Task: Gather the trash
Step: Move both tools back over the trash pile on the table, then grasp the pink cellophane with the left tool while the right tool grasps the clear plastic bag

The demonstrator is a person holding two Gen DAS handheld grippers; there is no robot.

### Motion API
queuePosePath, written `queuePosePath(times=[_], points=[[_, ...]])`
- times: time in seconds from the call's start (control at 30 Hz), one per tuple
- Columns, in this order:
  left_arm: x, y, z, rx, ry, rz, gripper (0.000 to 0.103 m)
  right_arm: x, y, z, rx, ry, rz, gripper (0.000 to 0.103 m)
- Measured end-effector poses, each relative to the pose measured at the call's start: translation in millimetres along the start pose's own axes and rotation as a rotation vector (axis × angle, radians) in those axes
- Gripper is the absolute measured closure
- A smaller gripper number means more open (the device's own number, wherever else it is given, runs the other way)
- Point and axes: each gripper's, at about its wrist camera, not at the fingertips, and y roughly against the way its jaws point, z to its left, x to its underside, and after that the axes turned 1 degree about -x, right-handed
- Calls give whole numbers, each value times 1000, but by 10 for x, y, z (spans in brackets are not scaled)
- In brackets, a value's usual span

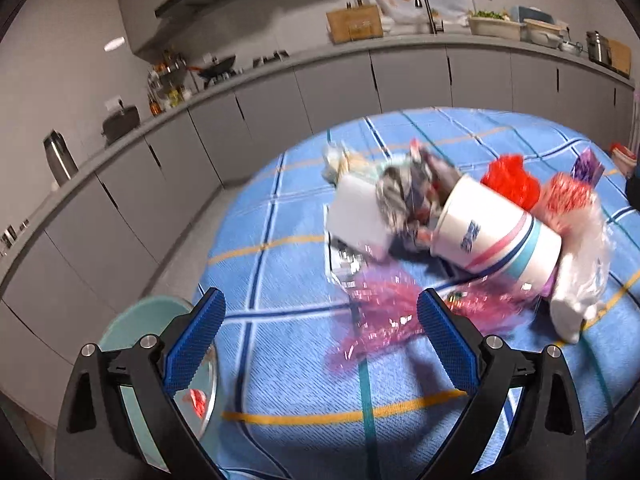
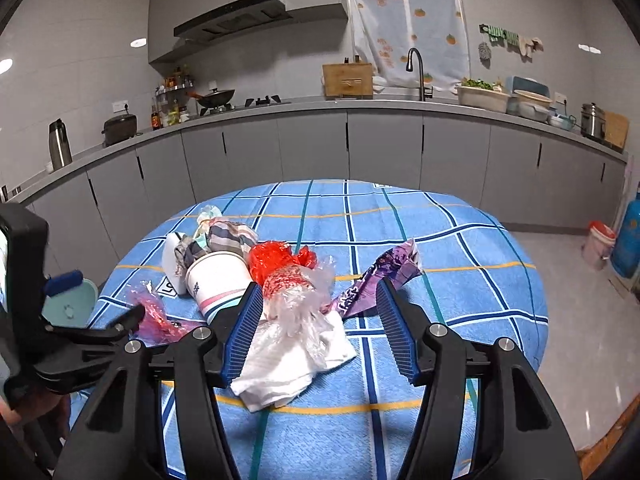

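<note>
- Right gripper [image 2: 320,320] hovers with jaws apart, nothing pinched; clear crumpled plastic [image 2: 300,312] lies between and beyond them.
- Left gripper [image 1: 320,344] gapes wide and empty over bare cloth near the table edge.
- Trash heap sits mid-table: tipped paper cup [image 1: 496,236], pink wrapper [image 1: 384,316], purple wrapper [image 2: 376,280].
- Blue checked tablecloth [image 2: 460,248], grey kitchen cabinets [image 2: 312,144] behind.

Flat packet [image 2: 168,289] beside paper cup [image 2: 218,280]: letters "LO" legible.
</note>
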Motion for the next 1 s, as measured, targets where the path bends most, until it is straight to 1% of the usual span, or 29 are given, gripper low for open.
queuePosePath(times=[0.07,0.2,0.27,0.3,0.43,0.47,0.5,0.57,0.6,0.63,0.83,1.0], points=[[40,-1,7,11,1,2,8,-1,-3,-28,5,-8,-4,41],[90,-104,-17,33,-9,26,8,50,-95,-60,9,-16,18,40],[120,-168,-16,51,-7,46,10,60,-107,-55,6,-12,25,40],[134,-181,-18,65,-2,52,12,64,-103,-51,7,-8,25,40],[190,-203,2,135,3,74,46,68,-111,-38,3,-4,29,40],[200,-197,-4,149,-5,76,52,74,-118,-28,1,-2,32,40],[210,-191,-13,151,-10,78,53,78,-119,-21,0,-1,34,40],[221,-163,-4,173,-10,74,65,86,-124,4,-2,3,37,40],[224,-154,-4,181,-12,77,79,89,-124,17,-4,6,38,40],[231,-140,14,187,-12,78,89,89,-123,26,-4,8,38,40],[229,-24,102,208,-5,59,94,86,-101,39,-5,8,33,41],[220,137,197,182,-1,29,96,91,-88,47,0,7,31,41]])
